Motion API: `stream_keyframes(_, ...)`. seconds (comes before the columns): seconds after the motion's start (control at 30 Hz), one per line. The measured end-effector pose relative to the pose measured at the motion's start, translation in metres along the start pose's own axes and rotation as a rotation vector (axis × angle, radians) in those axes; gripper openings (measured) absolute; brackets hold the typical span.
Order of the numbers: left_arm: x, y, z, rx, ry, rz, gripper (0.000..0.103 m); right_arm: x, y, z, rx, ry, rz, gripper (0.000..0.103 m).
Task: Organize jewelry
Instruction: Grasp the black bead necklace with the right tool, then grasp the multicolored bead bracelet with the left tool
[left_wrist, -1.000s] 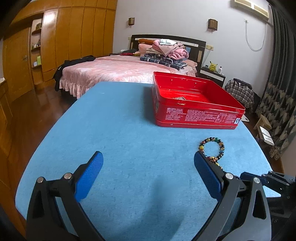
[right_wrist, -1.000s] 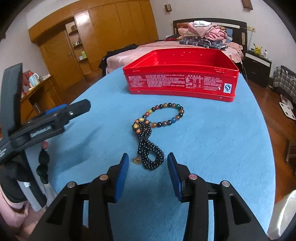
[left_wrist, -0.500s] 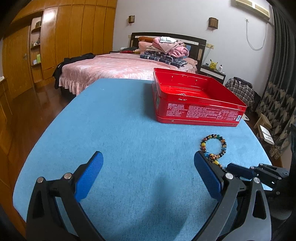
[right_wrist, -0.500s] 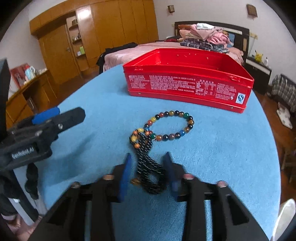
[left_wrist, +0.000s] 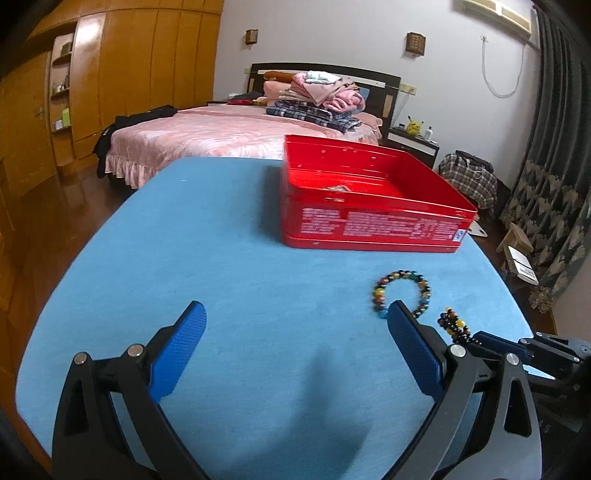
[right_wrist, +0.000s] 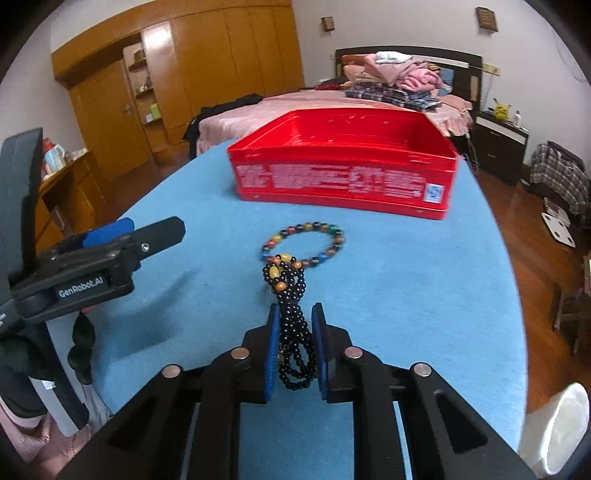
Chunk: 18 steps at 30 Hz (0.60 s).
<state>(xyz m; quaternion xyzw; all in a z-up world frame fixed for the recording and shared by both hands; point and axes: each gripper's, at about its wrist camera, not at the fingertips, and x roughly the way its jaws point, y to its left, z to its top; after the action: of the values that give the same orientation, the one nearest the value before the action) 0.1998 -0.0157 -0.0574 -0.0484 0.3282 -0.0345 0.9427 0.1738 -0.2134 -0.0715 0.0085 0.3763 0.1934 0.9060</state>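
On the left we hold the left gripper low over the blue table. Its two blue pads stand far apart and nothing is between them, so it is let go.

In the middle, near us, our right gripper is squeezed tight on the black bead necklace. Its jaws have just been closing, and now the blue pads press on the black strands from both sides. The far end of the necklace, with a few yellow and orange beads, hangs out past the pads and is lifted a little off the table.

Just past that end lies the colorful bead bracelet. It lies flat on the blue table in a ring. From the right wrist view the necklace end overlaps it, and we cannot tell if they touch.

Farther away, to the right, sits the open red tin box. Something small and shiny lies inside it, too small for us to tell what.
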Motion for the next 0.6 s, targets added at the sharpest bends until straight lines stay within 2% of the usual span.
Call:
stream_keyframes(0.37,0.017,-0.057,0.005,0.048,0.008,-0.092,0.095,-0.017,-0.052,0.000,0.099,-0.040,-0.077,0.016)
stream_keyframes(0.4,0.019,-0.063,0.006,0.055,0.008,-0.102,0.090,-0.017,-0.054,0.000,0.103,-0.042,-0.078,0.016)
stream_keyframes(0.43,0.021,-0.068,0.006,0.062,0.014,-0.113,0.080,-0.017,-0.057,0.000,0.108,-0.044,-0.080,0.016)
stream_keyframes(0.6,0.035,-0.087,0.006,0.091,0.052,-0.163,0.066,-0.017,-0.069,-0.002,0.135,-0.053,-0.081,0.016)
